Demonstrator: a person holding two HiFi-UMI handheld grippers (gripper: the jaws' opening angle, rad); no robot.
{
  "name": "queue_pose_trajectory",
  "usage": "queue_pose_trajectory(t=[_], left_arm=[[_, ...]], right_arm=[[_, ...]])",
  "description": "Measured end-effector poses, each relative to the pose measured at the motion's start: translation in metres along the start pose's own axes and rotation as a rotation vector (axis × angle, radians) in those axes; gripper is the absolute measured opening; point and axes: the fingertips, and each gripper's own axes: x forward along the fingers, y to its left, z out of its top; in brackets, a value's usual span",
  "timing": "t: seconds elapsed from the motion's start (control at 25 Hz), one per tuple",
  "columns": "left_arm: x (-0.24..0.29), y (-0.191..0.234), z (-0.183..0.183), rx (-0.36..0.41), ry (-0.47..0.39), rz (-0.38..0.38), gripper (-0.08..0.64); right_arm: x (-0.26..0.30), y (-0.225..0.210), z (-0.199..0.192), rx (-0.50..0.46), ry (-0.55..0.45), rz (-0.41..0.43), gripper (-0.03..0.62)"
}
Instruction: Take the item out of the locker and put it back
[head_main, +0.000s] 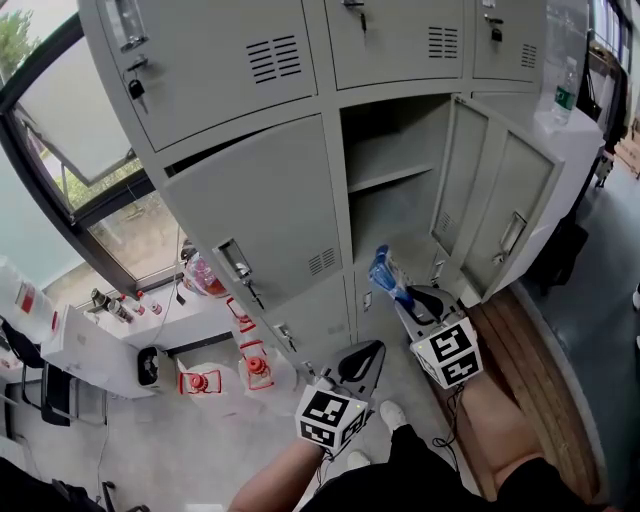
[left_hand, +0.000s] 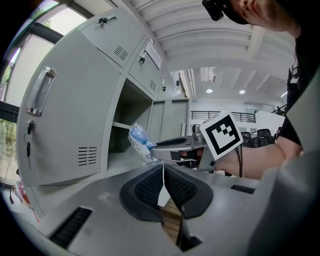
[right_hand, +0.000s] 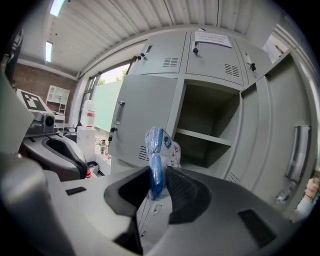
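A blue-and-white plastic packet (head_main: 385, 275) is pinched in my right gripper (head_main: 405, 298), held in front of the open locker (head_main: 395, 175) just below its inner shelf. In the right gripper view the packet (right_hand: 156, 160) stands upright between the pads of the right gripper (right_hand: 157, 187), with the locker opening (right_hand: 210, 130) straight ahead. My left gripper (head_main: 372, 352) hangs lower and to the left, shut with nothing in it. In the left gripper view its pads meet at the left gripper (left_hand: 164, 182), and the packet (left_hand: 140, 142) shows beyond.
The locker's door (head_main: 505, 215) stands swung out to the right. The neighbouring door (head_main: 260, 210) on the left is slightly ajar. A water bottle (head_main: 566, 85) stands at the upper right. Red-and-white items (head_main: 200, 380) lie low at the left near a window.
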Motion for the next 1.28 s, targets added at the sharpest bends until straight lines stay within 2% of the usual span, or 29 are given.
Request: queue_pose_trajectory(t=[0.4, 0.68, 1.08, 1.28], left_arm=[[0.059, 0.033, 0.015, 0.016, 0.008, 0.041, 0.021], [0.095, 0.055, 0.013, 0.002, 0.016, 0.06, 0.021], [0.13, 0.085, 0.008, -0.019, 0.022, 0.09, 0.021], [0.136, 0.098, 0.006, -0.029, 0.029, 0.11, 0.021]], right_arm=[[0.071, -0.062, -0.001, -0.047, 0.042, 0.031, 0.155], [0.125, -0.093, -0.017, -0.09, 0.104, 0.046, 0.155], [0.194, -0.125, -0.039, -0.244, 0.21, 0.044, 0.155], [0.221, -0.135, -0.053, -0.386, 0.28, 0.03, 0.156]])
